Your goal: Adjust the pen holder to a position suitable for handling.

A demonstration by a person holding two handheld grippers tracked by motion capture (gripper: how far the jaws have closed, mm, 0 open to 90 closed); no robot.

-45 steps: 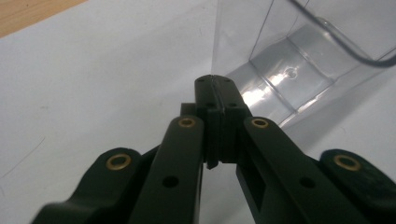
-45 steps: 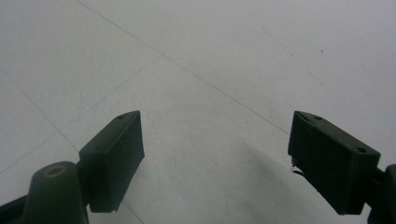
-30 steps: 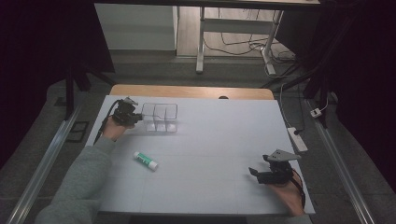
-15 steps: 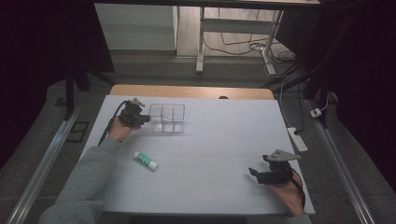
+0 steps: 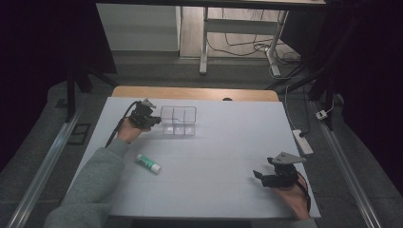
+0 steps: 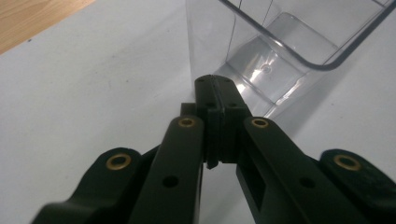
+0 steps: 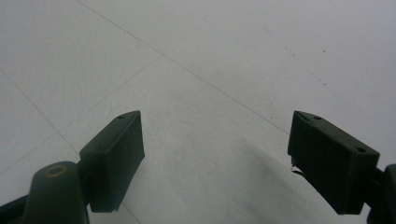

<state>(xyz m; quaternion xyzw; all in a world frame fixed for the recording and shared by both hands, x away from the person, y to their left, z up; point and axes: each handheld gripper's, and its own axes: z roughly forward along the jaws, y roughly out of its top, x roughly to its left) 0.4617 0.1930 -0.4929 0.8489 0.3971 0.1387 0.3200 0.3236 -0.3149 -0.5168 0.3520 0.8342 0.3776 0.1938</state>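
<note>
so left gripper fingers pinched together at the clear organizer; right gripper wide, idle; glue stick not yet binned.

White worktop, wooden strip showing along far edge. Faint seam lines across surface. Clear plastic organizer with compartments resting upright toward far left, just short of far edge, casting pale shadow on white surface. Glue stick, white with green cap, lying on its side nearer left edge, about midway between far and near edges, well apart from organizer. Small dark spot at far edge near middle, too small to identify.
</note>
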